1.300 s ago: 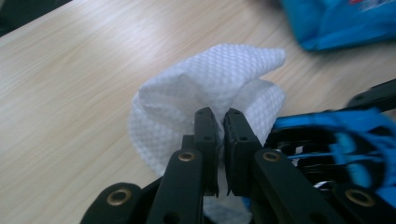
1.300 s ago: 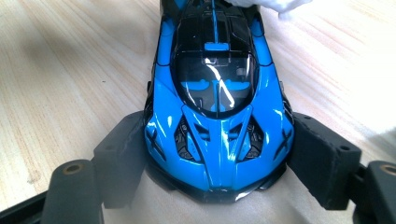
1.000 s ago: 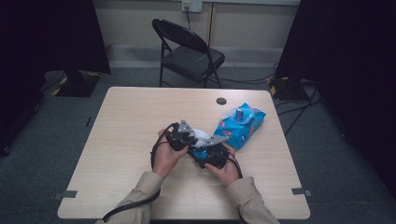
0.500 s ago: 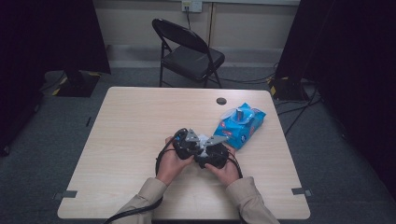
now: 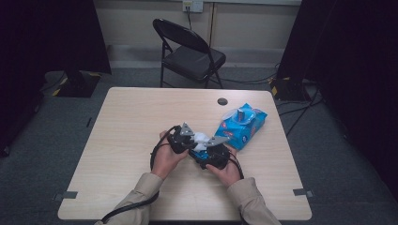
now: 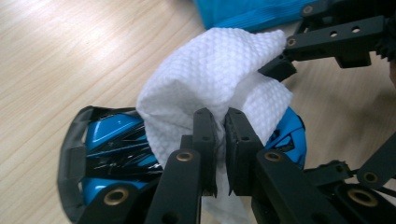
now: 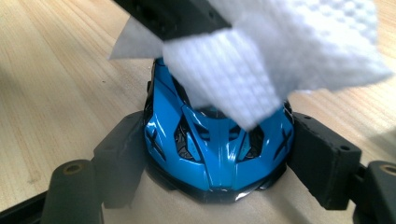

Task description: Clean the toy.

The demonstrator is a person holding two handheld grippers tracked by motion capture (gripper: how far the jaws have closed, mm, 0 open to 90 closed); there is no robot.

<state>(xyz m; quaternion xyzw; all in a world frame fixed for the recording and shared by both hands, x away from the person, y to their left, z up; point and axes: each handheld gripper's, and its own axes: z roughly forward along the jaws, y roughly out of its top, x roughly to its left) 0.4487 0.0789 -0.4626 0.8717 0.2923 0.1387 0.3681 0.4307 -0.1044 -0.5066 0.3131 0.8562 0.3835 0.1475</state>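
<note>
It looked like a recording studio: black curtains (image 5: pixel 47 37), grey carpet (image 5: pixel 338 178), taped-down table (image 5: pixel 141 122), folding chair (image 5: pixel 190 54), floor cables (image 5: pixel 300 108).

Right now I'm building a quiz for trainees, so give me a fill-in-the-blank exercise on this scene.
1. The left gripper is shut on a white ____.
2. The right gripper clamps a toy car whose colour is ____.
3. On the table, the blue wipes pack lies beside a round ____ cable hole.

Missing words: wipe; blue; black
</note>
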